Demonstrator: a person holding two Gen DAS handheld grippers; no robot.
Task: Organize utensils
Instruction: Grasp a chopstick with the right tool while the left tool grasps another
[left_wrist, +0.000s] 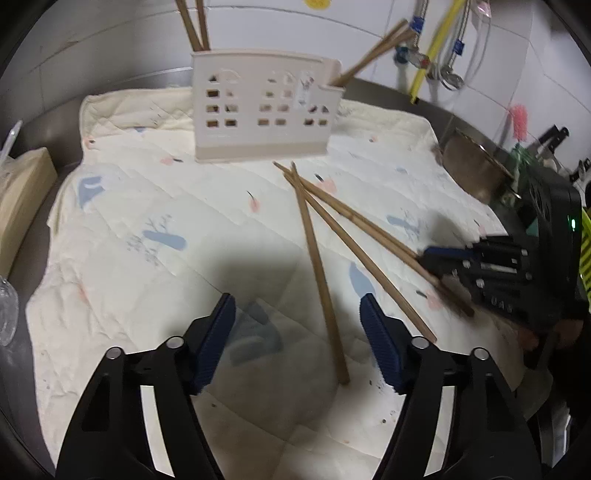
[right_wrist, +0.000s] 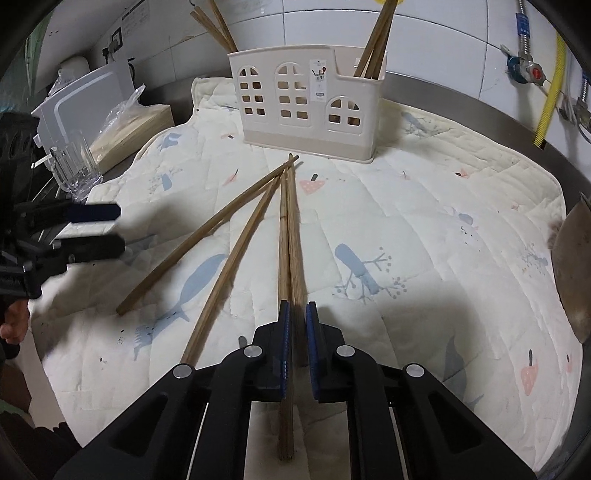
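Observation:
A cream utensil holder (left_wrist: 264, 112) (right_wrist: 308, 110) with window cut-outs stands at the back of the quilted mat, with wooden chopsticks in its end compartments. Several loose wooden chopsticks (left_wrist: 321, 266) lie on the mat. My right gripper (right_wrist: 297, 310) (left_wrist: 443, 258) is closed around a pair of chopsticks (right_wrist: 290, 240) that lie between its blue pads. Two more chopsticks (right_wrist: 221, 236) lie to its left. My left gripper (left_wrist: 297, 308) is open and empty above the mat, with one loose chopstick lying between its fingers; it shows at the left of the right wrist view (right_wrist: 92, 225).
The printed quilted mat (left_wrist: 166, 206) covers a steel counter. A tissue box (left_wrist: 20, 192) and a glass (right_wrist: 74, 166) stand at the left. A metal pot (left_wrist: 476, 166) sits at the right. Pipes and a yellow hose (left_wrist: 436, 48) run along the tiled wall.

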